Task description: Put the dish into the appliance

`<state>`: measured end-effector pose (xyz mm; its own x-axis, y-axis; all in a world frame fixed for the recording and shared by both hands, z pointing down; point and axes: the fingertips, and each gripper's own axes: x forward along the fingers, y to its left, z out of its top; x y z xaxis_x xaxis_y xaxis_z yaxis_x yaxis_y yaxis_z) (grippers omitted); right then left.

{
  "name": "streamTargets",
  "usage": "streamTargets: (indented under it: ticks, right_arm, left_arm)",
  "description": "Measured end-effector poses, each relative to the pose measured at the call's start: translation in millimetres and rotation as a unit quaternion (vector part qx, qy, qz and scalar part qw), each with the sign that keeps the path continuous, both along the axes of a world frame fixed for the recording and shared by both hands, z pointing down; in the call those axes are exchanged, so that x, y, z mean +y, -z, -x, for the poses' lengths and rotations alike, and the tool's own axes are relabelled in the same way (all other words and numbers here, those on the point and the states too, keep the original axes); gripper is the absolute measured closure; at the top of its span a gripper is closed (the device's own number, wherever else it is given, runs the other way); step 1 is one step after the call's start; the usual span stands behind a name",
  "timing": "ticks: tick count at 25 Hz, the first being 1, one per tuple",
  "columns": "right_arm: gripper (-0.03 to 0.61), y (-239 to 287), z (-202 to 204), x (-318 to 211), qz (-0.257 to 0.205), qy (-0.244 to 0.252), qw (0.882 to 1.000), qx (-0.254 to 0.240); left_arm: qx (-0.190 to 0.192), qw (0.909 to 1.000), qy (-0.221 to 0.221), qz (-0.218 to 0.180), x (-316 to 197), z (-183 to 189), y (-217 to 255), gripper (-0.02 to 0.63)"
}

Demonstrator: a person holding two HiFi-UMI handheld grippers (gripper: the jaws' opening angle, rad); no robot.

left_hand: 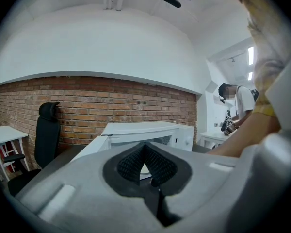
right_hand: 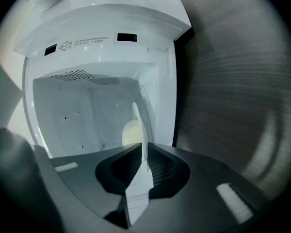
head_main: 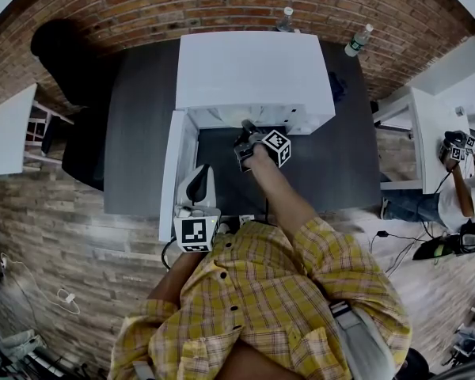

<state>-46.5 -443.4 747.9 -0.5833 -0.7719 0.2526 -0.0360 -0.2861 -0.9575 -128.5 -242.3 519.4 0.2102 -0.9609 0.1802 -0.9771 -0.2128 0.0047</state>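
Brick wall [head_main: 222, 2] backs a dark table [head_main: 138, 133] where the microwave [head_main: 253, 74] stands, its door [head_main: 176, 165] swung open on the microwave's left side. At the microwave's mouth the right gripper [right_hand: 141, 149] pinches the dish [right_hand: 134, 130] by its rim, and the rest of the dish reaches into the cavity. A rim grip likely keeps the jaws clear of the cavity floor. The left gripper [left_hand: 145, 152] hangs beside the door, jaws together on nothing, probably placed there to shut the door afterwards.
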Motion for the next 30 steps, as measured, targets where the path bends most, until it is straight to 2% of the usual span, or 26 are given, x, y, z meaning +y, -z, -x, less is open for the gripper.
streamTargets:
  ticks: [4, 7, 11, 19, 22, 27, 30]
  right_arm:
    - [0.503, 4, -3, -4, -0.012, -0.013, 1.0, -0.009]
    - [0.448, 1, -3, 3, -0.002, -0.009, 1.0, -0.005]
    - [0.445, -5, -7, 11, 0.003, -0.008, 1.0, 0.003]
    - [0.446, 12, -11, 20, -0.018, -0.009, 1.0, -0.009]
    - [0.461, 22, -13, 27, -0.026, -0.008, 1.0, -0.013]
    - [0.557, 46, -16, 45, -0.053, 0.004, 0.998, -0.015]
    - [0.589, 65, -21, 52, -0.069, 0.0, 0.997, -0.024]
  left_arm:
    - [0.002, 1.0, -0.003, 0.001, -1, -1, 0, 0.617]
    - [0.004, 1.0, -0.004, 0.007, 2, -3, -3, 0.617]
    - [0.0, 0.9999, -0.011, 0.001, 3, -9, 0, 0.617]
    - [0.004, 0.9998, -0.019, 0.001, 7, -14, -1, 0.617]
    - [0.005, 0.9998, -0.02, 0.003, 8, -14, -1, 0.617]
    - [0.015, 0.9995, -0.027, -0.006, 9, -20, 4, 0.617]
    - [0.017, 0.9991, -0.037, -0.008, 10, -26, 6, 0.617]
